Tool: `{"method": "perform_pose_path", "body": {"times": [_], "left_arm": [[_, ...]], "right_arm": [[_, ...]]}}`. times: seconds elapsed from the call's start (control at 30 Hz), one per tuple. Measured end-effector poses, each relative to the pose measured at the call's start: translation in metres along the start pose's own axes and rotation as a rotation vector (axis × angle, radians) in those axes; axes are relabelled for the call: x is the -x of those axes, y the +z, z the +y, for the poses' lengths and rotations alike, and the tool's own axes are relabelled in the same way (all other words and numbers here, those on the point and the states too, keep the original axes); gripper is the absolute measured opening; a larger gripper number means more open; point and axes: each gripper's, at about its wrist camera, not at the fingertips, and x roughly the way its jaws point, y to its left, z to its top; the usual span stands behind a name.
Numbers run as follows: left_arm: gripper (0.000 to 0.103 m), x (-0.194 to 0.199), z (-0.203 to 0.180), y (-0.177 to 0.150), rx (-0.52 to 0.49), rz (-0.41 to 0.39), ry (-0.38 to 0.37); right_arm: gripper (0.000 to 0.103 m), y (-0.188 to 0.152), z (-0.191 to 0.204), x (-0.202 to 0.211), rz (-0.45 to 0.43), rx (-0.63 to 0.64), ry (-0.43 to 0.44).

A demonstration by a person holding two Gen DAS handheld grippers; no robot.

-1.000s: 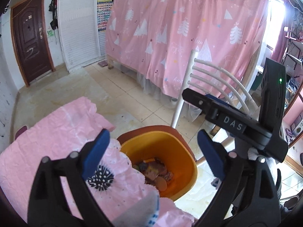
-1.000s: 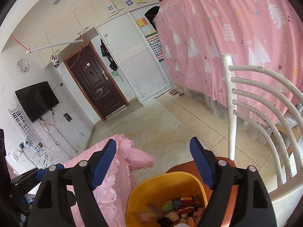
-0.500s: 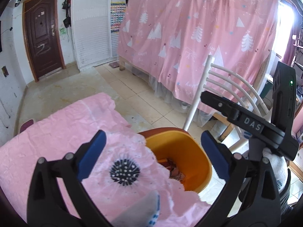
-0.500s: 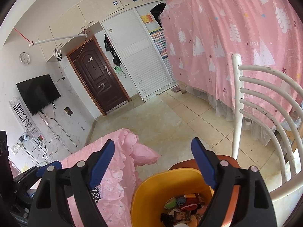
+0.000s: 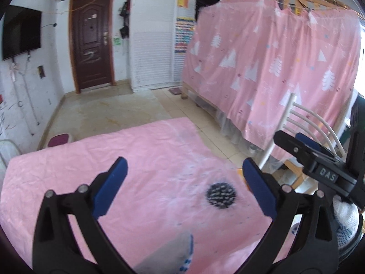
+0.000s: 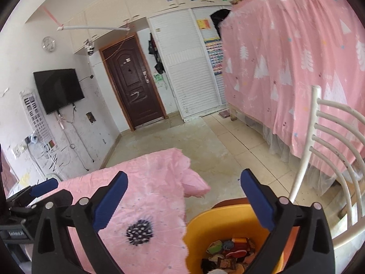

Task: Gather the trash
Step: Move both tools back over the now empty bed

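Overhead, pink cloth [image 5: 141, 159] covers table.

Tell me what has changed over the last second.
Both views have swung left, from the bin toward the pink cloth: in the left wrist view the bin has nearly gone behind the cloth's edge. The right gripper has just been opening, the left gripper too; nothing is between either pair of jaws. The bin, still full of trash, and the white chair have stayed put.
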Motion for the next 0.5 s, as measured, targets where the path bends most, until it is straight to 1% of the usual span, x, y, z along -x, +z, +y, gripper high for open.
{"method": "perform_pose_path", "body": {"times": [0.07, 0.23, 0.43, 0.47, 0.5], "left_arm": [[0.097, 0.01, 0.016, -0.004, 0.023, -0.013, 0.046], [0.097, 0.034, 0.053, -0.015, 0.071, -0.04, 0.125], [0.097, 0.058, 0.09, -0.025, 0.127, -0.071, 0.192], [0.097, 0.061, 0.094, -0.027, 0.136, -0.074, 0.204], [0.097, 0.064, 0.099, -0.028, 0.145, -0.077, 0.213]], "right_arm": [[0.091, -0.001, 0.021, -0.003, 0.006, 0.033, 0.03], [0.091, -0.004, 0.067, -0.009, 0.026, 0.111, 0.086], [0.091, -0.01, 0.114, -0.016, 0.05, 0.177, 0.134], [0.091, -0.012, 0.128, -0.017, 0.055, 0.198, 0.146], [0.091, -0.012, 0.128, -0.017, 0.055, 0.198, 0.146]]}}
